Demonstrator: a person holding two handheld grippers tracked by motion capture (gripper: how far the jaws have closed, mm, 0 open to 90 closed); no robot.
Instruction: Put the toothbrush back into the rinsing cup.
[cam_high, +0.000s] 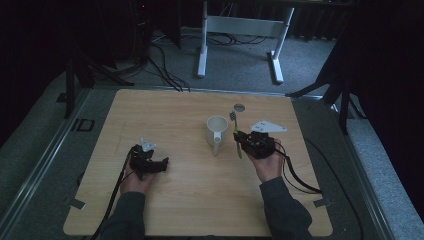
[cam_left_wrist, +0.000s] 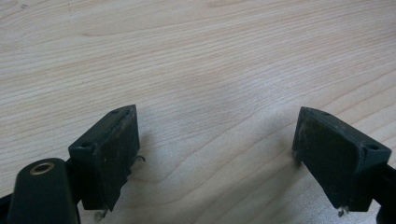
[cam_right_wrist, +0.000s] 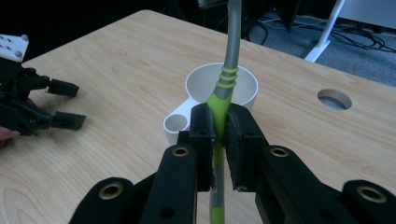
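R gripper (cam_right_wrist: 219, 135) clamped on green/grey toothbrush (cam_right_wrist: 227, 70), held just beside white cup (cam_right_wrist: 198, 86). L gripper (cam_left_wrist: 215, 154) released, empty, low over table (cam_left_wrist: 196, 56). Probably cup drop: centre over mouth, lower upright, then release.

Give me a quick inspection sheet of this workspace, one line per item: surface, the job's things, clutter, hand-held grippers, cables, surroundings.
Surface: light wooden table, with a round hole near the far edge.
Job's things: white cup with a side holder, upright near mid-table; green and grey toothbrush, off the table beside the cup.
Clutter: nothing seen.
Hand-held grippers: left hand-held gripper open, low over bare wood; right hand-held gripper shut on the toothbrush handle.
Cables: one black cable trails from each gripper toward the person; more cables lie on the floor beyond.
Surroundings: grey carpet, white desk legs, dark edges.
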